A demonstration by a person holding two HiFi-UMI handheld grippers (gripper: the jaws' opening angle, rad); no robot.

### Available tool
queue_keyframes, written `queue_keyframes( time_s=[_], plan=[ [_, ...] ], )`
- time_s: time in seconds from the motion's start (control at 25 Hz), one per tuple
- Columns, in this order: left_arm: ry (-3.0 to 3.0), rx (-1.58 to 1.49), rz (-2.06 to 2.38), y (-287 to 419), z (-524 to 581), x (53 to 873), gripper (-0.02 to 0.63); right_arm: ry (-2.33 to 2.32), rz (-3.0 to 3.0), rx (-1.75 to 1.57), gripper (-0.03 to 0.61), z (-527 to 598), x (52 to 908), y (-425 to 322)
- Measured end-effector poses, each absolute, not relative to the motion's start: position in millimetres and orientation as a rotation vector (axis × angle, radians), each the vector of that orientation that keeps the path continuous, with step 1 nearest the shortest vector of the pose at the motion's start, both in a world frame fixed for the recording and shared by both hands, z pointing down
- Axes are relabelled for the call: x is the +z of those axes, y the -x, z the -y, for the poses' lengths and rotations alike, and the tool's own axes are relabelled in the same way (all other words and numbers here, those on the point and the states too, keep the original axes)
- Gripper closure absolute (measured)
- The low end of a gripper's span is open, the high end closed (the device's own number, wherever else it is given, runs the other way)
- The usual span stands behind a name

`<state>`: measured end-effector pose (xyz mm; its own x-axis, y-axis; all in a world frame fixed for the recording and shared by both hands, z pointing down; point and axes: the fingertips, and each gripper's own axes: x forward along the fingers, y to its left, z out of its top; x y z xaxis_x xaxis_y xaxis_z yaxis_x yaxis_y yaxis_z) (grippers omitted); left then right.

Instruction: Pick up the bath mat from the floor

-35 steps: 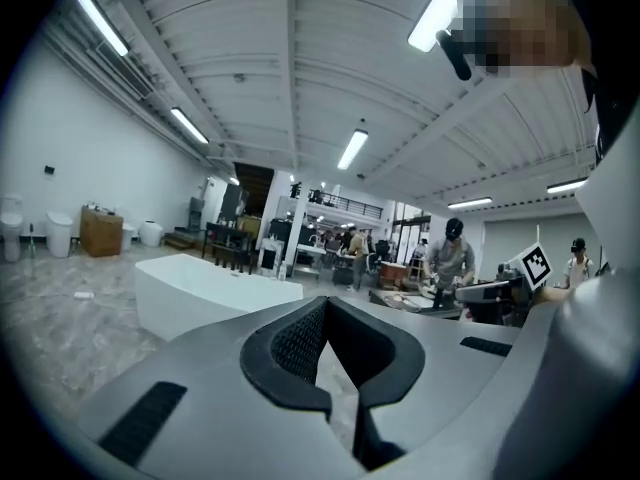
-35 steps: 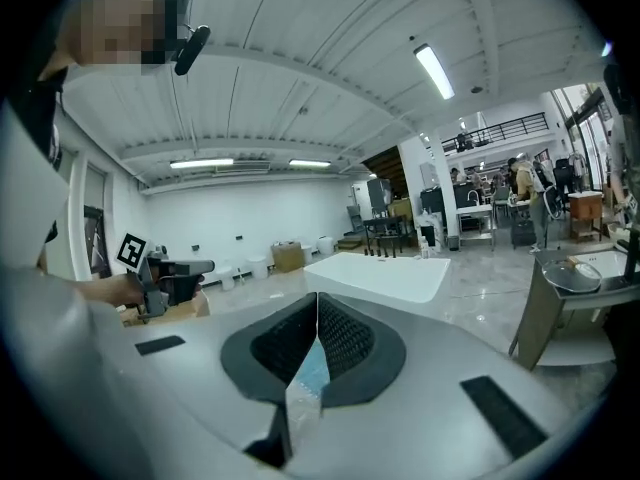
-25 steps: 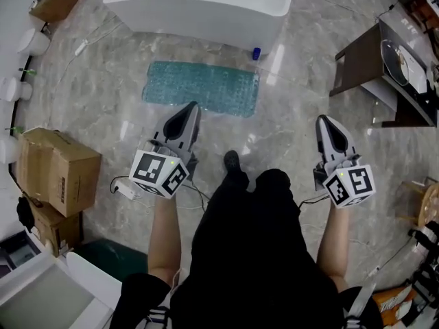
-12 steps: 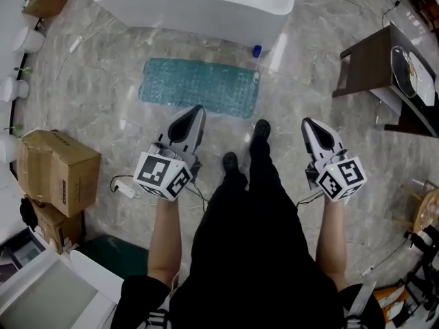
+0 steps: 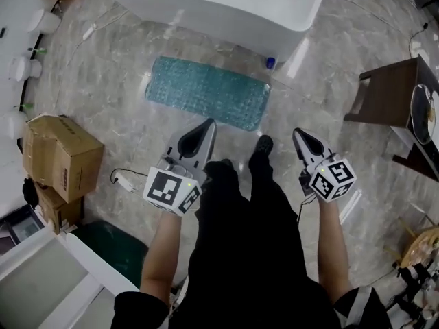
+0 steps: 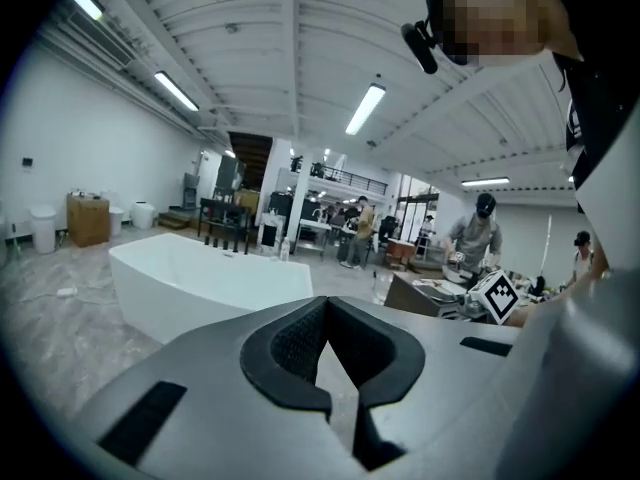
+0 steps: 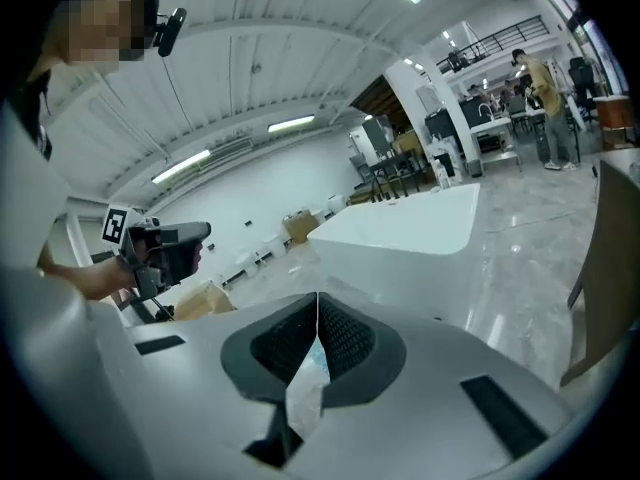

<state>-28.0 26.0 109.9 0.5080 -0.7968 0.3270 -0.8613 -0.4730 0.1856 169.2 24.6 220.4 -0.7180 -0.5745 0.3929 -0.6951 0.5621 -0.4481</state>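
A teal bath mat [image 5: 208, 92] lies flat on the marble floor in front of the white bathtub [image 5: 219, 5]. My left gripper [image 5: 207, 128] hangs above the floor just short of the mat's near edge, its jaws closed tip to tip with nothing between them. My right gripper [image 5: 299, 136] is held to the right of the mat, also shut and empty. In the left gripper view [image 6: 322, 303] the tub [image 6: 205, 283] shows ahead. In the right gripper view [image 7: 317, 300] a sliver of teal mat [image 7: 316, 358] shows through the jaw gap.
Cardboard boxes [image 5: 60, 157] stand at the left, with a white power strip [image 5: 125, 181] and cable on the floor. A dark wooden table [image 5: 398, 105] is at the right. A small blue bottle [image 5: 270, 63] stands by the tub. The person's legs and shoes [image 5: 263, 146] fill the middle.
The person has stepped forward toward the mat. Both grippers have moved closer to it, and the right one has drawn inward to the left. Both stayed shut.
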Motion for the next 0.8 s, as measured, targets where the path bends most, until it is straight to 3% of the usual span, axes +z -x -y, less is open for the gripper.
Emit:
queue_keyframes(
  time_s=[0.24, 0.8],
  plan=[
    [-2.286, 0.286, 1.399, 17, 7, 196, 0.609, -1.024, 2.488, 0.991, 0.565, 8, 311, -161],
    [-2.255, 0.418, 1.179, -7, 88, 501, 0.609, -1.012, 2.33, 1.217, 0.565, 76, 598, -111]
  ],
)
